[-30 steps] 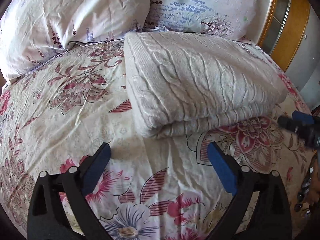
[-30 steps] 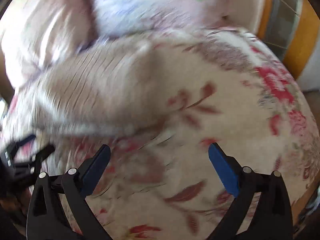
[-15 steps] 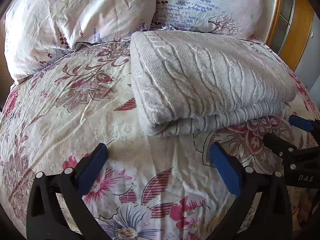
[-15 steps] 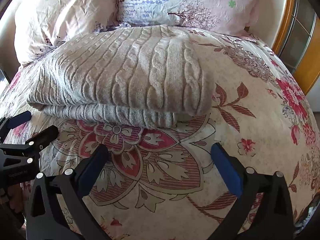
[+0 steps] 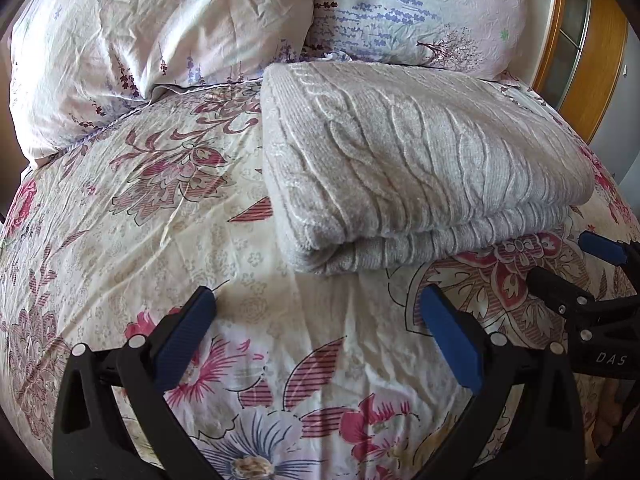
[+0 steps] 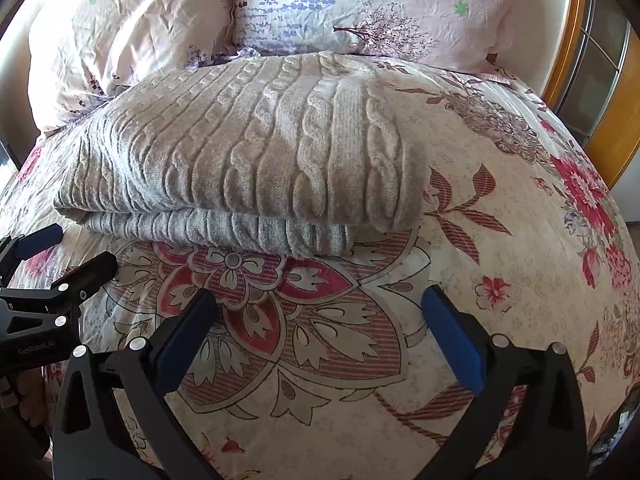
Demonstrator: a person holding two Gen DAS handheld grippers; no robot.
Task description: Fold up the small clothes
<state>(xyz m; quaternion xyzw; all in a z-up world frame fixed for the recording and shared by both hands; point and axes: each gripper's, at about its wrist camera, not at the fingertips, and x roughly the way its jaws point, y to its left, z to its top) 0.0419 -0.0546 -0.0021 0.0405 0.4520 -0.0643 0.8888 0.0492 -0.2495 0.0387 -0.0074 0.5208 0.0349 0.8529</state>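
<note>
A grey cable-knit sweater (image 5: 408,164) lies folded in a thick rectangle on the floral bedspread (image 5: 132,224); it also shows in the right wrist view (image 6: 248,160). My left gripper (image 5: 316,332) is open and empty, hovering over the bedspread just in front of the sweater's near left corner. My right gripper (image 6: 320,332) is open and empty, in front of the sweater's near right corner. Each gripper shows in the other's view: the right one at the right edge (image 5: 592,272), the left one at the left edge (image 6: 48,264).
Two pillows (image 5: 160,40) (image 5: 420,8) lean at the head of the bed behind the sweater. A wooden cabinet with glass panes (image 6: 600,64) stands to the right of the bed. The bedspread (image 6: 520,240) drops away at the right.
Both grippers have drawn slightly back and steadied; the right wrist view went from blurred swinging to still. The right gripper has come further into the left view. The sweater has not moved.
</note>
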